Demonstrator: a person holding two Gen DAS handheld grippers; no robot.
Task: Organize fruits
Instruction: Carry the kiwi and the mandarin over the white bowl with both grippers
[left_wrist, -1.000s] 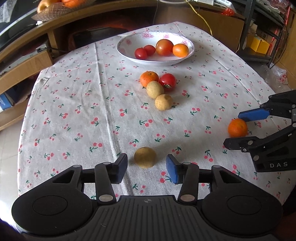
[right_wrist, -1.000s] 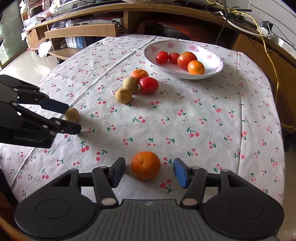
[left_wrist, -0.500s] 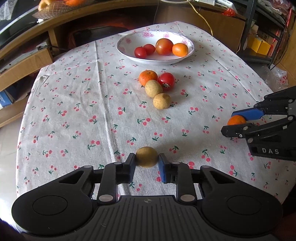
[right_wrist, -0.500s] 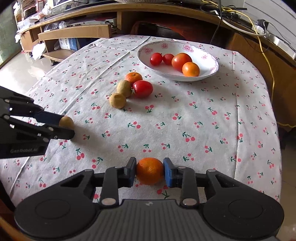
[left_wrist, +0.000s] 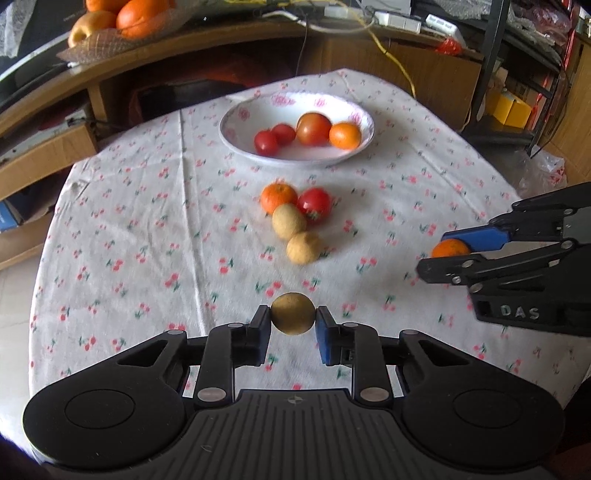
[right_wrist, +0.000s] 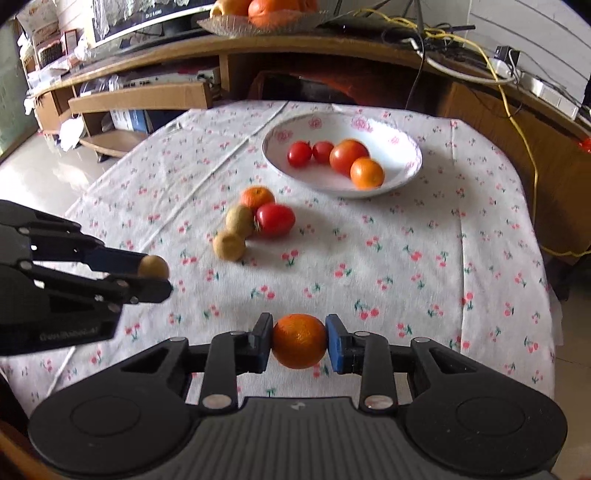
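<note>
Left tongs (left_wrist: 293, 325) grip a brown fruit (left_wrist: 293, 313), right tongs (right_wrist: 299, 341) grip an orange (right_wrist: 299, 340), both raised over the bench's near edge. Round fruit may slip free and roll off before reaching the bowl (left_wrist: 236, 138) near the far edge.

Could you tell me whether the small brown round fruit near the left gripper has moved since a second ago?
Yes. The small brown round fruit, then on the cherry-print tablecloth, is now pinched in the left gripper and apparently lifted.
</note>
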